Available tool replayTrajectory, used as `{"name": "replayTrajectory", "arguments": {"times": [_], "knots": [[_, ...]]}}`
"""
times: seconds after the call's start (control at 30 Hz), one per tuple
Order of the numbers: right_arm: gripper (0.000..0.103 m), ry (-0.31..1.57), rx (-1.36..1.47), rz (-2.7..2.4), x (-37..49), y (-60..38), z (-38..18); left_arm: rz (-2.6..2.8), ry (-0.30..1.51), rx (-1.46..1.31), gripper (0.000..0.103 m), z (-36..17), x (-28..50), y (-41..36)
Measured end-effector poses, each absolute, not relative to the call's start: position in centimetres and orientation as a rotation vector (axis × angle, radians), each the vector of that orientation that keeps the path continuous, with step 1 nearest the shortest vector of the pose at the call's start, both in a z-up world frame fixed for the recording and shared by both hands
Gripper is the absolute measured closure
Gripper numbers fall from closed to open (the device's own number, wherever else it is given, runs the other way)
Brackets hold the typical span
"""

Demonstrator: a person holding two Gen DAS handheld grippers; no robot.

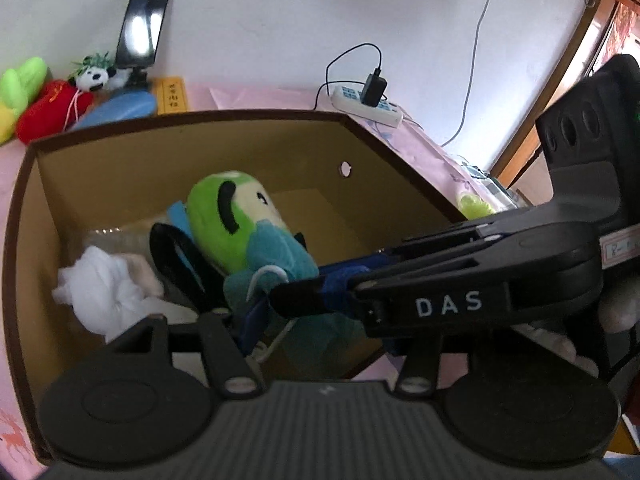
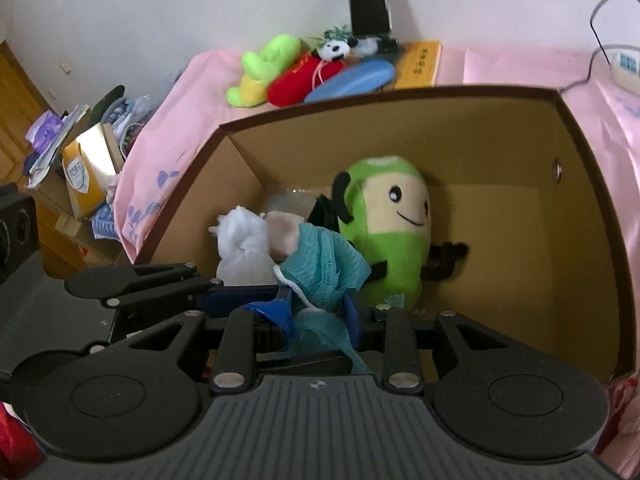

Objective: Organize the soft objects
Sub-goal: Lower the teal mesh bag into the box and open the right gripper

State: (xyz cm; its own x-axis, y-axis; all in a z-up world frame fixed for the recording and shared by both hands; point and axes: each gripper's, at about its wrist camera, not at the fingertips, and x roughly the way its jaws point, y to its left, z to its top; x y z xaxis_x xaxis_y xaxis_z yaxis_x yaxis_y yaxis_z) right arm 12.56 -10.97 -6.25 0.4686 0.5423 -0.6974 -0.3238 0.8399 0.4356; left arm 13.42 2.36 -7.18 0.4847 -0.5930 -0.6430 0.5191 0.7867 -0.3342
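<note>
While both my grippers reach into the cardboard box (image 2: 592, 184), the right fingers (image 2: 352, 316) pinch the teal mesh pouf (image 2: 324, 260) beside the green plush (image 2: 384, 228); my left fingers (image 2: 208, 292) look nearly closed, their grip unclear.

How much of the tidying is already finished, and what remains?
Done: the green plush and a white cloth lie in the cardboard box. In hand: both claws, left claw and right claw, meet at the teal mesh sponge over the box. Left: the toy pile behind it.

"DAS" stands on the right gripper (image 1: 280, 300).
</note>
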Motion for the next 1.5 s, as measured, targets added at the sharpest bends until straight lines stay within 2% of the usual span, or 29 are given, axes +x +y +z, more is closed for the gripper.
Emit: {"name": "replayTrajectory", "arguments": {"times": [0.3,1.5], "knots": [[0.09,0.966,0.292,0.53,12.5,-11.3,-6.3,-0.655,0.833,-0.082,0.038,-7.2,13.9,2.3],[0.09,0.859,0.269,0.465,9.2,-11.5,-3.9,-0.533,0.747,0.024,0.035,-3.6,9.1,1.9]]}}
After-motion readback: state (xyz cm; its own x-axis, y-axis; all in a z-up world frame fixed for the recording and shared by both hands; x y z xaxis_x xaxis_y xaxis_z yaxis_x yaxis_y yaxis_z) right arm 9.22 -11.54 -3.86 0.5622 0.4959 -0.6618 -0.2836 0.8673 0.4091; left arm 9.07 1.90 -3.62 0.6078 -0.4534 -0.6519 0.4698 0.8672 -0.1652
